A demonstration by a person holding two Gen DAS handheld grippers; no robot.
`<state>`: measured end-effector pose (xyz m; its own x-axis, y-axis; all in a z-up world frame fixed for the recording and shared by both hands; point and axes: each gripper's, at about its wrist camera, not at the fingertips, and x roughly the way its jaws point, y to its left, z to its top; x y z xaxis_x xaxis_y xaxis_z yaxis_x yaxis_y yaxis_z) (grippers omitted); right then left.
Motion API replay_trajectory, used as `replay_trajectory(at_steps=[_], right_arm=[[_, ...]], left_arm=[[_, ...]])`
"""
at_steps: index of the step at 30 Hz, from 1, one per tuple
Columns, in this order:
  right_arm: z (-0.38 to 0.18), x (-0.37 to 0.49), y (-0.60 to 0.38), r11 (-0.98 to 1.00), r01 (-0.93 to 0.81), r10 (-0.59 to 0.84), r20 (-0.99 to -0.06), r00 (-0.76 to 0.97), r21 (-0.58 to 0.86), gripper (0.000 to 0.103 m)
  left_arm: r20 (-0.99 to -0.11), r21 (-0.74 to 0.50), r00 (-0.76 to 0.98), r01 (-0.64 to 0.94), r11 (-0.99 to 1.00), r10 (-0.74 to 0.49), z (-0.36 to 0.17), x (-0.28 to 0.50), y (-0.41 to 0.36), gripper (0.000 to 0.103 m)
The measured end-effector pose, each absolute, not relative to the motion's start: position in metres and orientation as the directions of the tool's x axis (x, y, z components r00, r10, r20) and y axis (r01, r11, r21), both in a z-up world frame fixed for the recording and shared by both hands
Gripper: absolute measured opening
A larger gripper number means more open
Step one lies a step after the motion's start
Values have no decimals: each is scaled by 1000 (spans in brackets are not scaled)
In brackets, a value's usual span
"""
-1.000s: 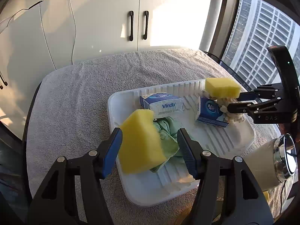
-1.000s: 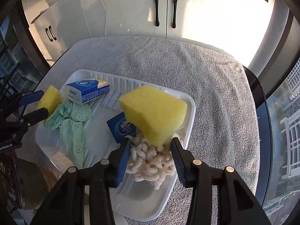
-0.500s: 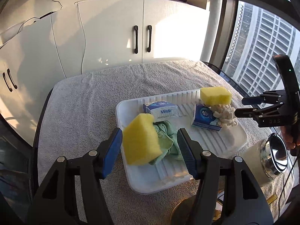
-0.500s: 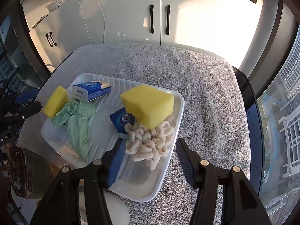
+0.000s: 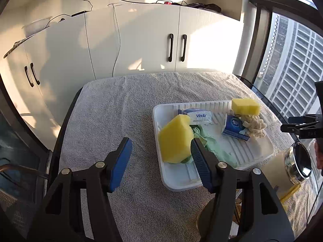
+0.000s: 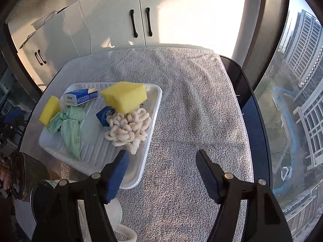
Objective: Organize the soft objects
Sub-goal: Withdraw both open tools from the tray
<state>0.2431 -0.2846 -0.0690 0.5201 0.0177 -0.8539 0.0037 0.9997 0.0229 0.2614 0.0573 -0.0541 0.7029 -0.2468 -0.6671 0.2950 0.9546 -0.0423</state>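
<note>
Yellow sponges, two of them [image 6: 125,96] [image 6: 50,110], are sitting in the white tray [image 6: 155,100] with two tissue packs [image 6: 80,96] [image 6: 106,116]. Both grippers [image 5: 161,161] [image 6: 162,174] are hanging spread wide, gripping nothing.

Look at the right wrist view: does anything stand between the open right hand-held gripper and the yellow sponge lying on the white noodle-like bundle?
Partly. The right hand-held gripper is open over the towel. Between it and the yellow sponge lie the tray rim and the white noodle-like bundle; from above, nothing visible covers the sponge.
</note>
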Motion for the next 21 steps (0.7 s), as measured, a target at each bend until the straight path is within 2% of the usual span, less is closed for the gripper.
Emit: replay_trajectory(at_steps=[3,21], right_arm=[[-70,232,-295,999,33,7,-853,522,28,78],[-99,143,-345,988,147,-39,-870,491,39,79]], left_arm=[[-668,-41,711,259,965,-220,-56,256,70,59],[-715,-58,692,92,994,-105,-101,195,151,59]])
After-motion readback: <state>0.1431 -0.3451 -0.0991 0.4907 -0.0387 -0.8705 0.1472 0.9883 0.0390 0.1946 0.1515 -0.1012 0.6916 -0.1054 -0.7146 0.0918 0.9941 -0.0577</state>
